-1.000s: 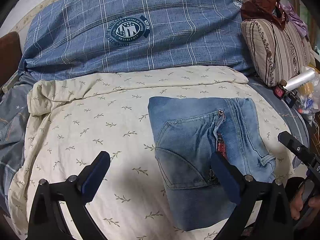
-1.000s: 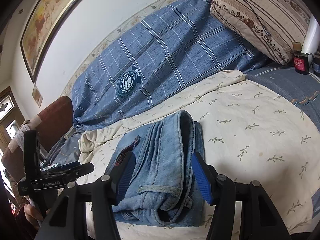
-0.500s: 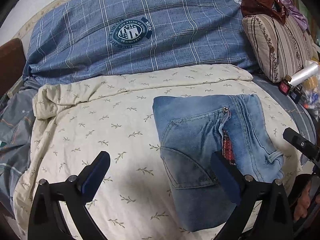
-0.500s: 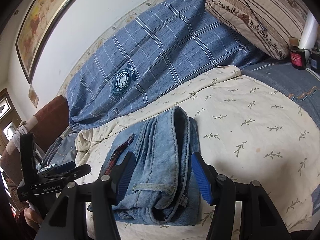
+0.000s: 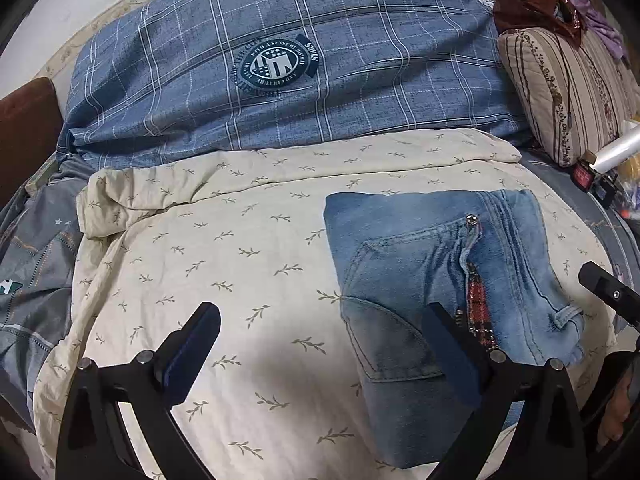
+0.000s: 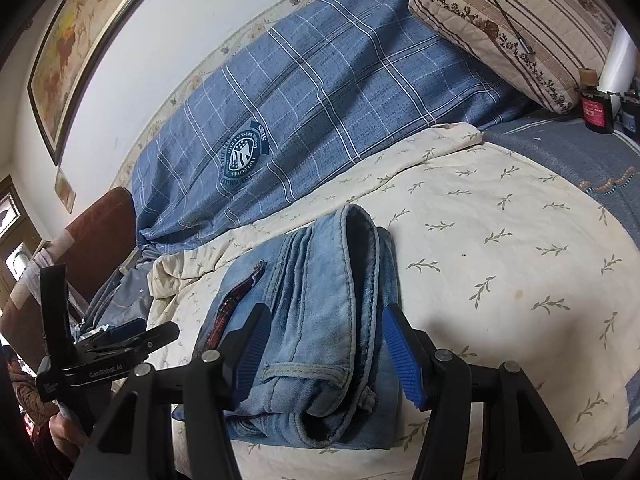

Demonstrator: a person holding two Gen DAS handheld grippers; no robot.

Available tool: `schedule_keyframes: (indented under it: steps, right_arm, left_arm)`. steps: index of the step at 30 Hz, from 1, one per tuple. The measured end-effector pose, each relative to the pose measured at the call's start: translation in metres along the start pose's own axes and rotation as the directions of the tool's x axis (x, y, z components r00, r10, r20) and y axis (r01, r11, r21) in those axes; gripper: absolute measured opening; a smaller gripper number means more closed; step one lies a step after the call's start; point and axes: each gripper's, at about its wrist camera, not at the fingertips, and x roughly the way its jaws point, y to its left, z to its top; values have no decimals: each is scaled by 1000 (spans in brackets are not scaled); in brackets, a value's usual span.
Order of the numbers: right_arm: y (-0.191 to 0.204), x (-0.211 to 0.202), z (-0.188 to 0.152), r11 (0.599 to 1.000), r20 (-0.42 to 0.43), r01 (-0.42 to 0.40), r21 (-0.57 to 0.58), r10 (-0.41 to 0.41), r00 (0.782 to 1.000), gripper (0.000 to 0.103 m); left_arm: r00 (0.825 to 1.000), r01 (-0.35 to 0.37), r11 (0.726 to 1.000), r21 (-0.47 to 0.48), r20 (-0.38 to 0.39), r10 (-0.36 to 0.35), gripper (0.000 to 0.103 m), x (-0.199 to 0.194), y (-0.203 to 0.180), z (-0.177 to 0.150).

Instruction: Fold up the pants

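Cream leaf-print quilt (image 5: 208,264) carries folded light-blue denim pants (image 5: 432,280).
Left gripper (image 5: 320,352) and right gripper (image 6: 324,356) both gape, empty; a careless nudge could topple the thick fold.

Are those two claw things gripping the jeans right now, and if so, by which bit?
Nothing is held. Both sets of jaws stand open over the folded jeans, which lie free on the cream quilt.
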Motion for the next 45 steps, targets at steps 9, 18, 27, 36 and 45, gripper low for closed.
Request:
schedule_keyframes:
  steps: [9, 18, 27, 36, 45]
  right_arm:
    - [-2, 6, -1, 1000, -30, 3, 8, -2, 1000, 65]
    - [-5, 12, -4, 1000, -67, 11, 24, -9, 998, 66]
    - [-6, 15, -4, 999, -72, 19, 29, -17, 997, 66]
    - [-15, 16, -2, 997, -84, 29, 71, -23, 996, 66]
    - [-32, 31, 4, 989, -138, 14, 147, 6, 990, 66]
  left_arm:
    - [999, 23, 1000, -10, -24, -23, 100, 5, 3, -2]
    - [996, 62, 997, -36, -62, -64, 100, 15, 6, -4]
    - [996, 59, 998, -35, -59, -61, 100, 17, 7, -3]
    - [974, 180, 977, -117, -114, -194, 100, 29, 25, 1]
    - [949, 272, 954, -127, -130, -288, 100, 41, 29, 4]
